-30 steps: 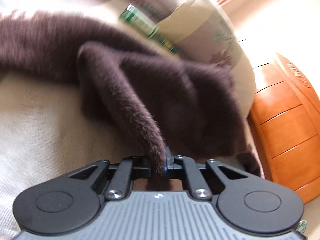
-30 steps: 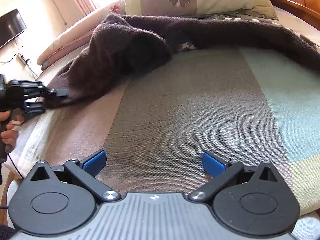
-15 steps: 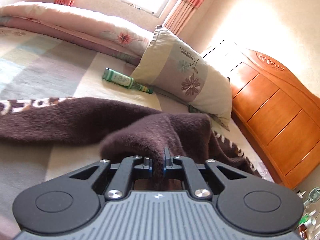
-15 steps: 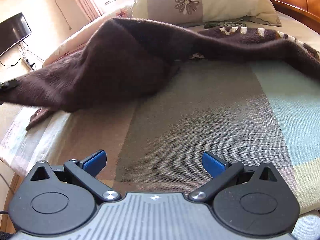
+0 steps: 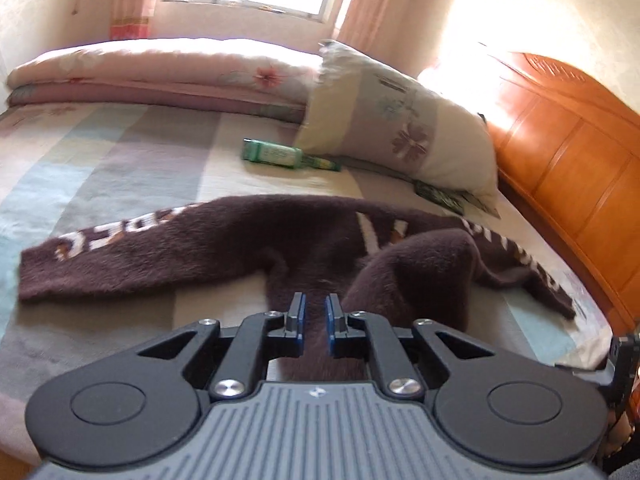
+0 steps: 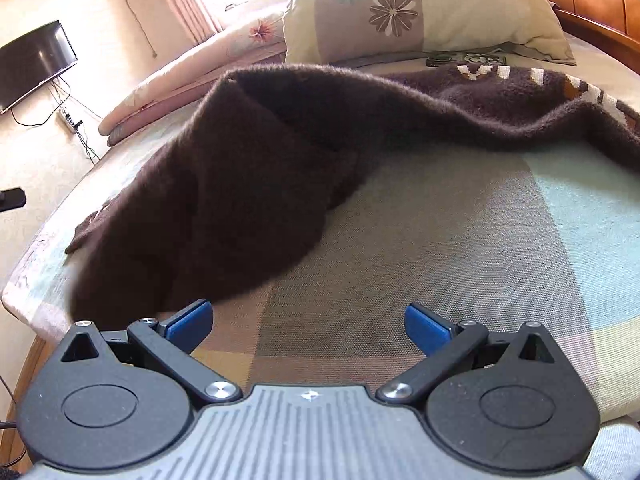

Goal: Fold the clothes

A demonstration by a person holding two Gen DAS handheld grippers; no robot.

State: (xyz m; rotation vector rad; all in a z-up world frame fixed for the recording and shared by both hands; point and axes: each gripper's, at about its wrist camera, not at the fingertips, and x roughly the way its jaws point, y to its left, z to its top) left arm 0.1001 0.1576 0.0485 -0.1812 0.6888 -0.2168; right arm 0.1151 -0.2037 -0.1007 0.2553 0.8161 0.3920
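A fuzzy dark brown sweater (image 5: 200, 256) with white lettering lies across the striped bed sheet (image 5: 120, 168). One bunched part of it runs up toward me and passes between the blue pads of my left gripper (image 5: 315, 320). Those jaws are opening, a narrow gap shows, and the fabric still sits in it without being pinched. In the right wrist view the sweater (image 6: 248, 168) drapes in a raised fold at the left, its lower edge blurred. My right gripper (image 6: 308, 324) hovers wide open over bare sheet (image 6: 440, 240), with nothing between its fingers.
A flowered pillow (image 5: 400, 128) leans against the orange wooden headboard (image 5: 580, 168). A green bottle (image 5: 288, 156) lies beside it, and a folded pink quilt (image 5: 160, 72) lines the far side. A wall television (image 6: 36, 60) hangs past the bed's left edge.
The left gripper has risen and rolled upright, pulling the sweater's bunched part toward me. Its pads, clamped before, now stand slightly apart. The right gripper has stayed in place, open.
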